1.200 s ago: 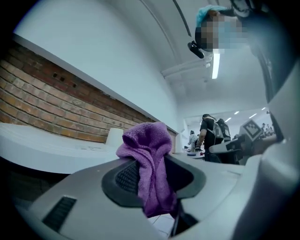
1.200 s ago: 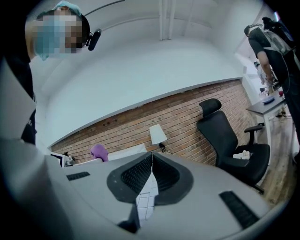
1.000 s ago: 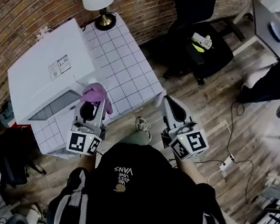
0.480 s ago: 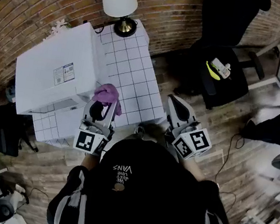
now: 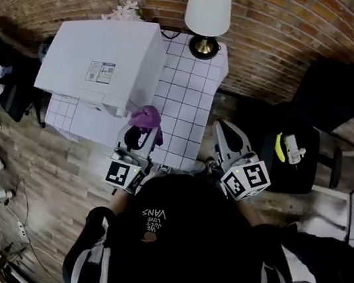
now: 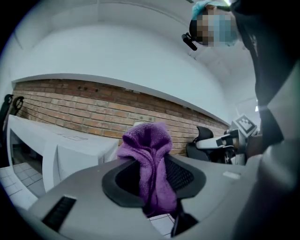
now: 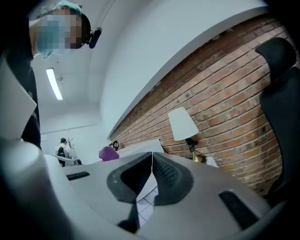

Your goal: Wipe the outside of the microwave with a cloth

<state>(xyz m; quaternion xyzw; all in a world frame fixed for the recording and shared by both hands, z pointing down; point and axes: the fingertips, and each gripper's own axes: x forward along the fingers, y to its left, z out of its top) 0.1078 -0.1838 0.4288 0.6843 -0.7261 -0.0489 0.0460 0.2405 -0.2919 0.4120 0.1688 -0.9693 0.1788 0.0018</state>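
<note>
The white microwave [image 5: 106, 65] stands on the left half of a tiled table [image 5: 187, 99]; its front corner shows in the left gripper view [image 6: 70, 150]. My left gripper [image 5: 140, 131] is shut on a purple cloth [image 5: 146, 117], bunched between the jaws [image 6: 150, 173] and held just off the microwave's front right corner, over the table's near edge. My right gripper [image 5: 228, 138] hovers beyond the table's right edge with its jaws closed and nothing in them [image 7: 151, 180]. The cloth [image 7: 108, 153] also shows small in the right gripper view.
A white lamp [image 5: 209, 8] stands at the back of the table against the brick wall [image 5: 283, 27]. A black chair [image 5: 298, 158] with a yellow-and-white item sits to the right. Desks and clutter line the left side over a wooden floor [image 5: 42, 182].
The head view has swung round, so the microwave and table now sit higher and more central. The cloth-holding left gripper stays near the microwave's front corner; the right gripper keeps its place beside it.
</note>
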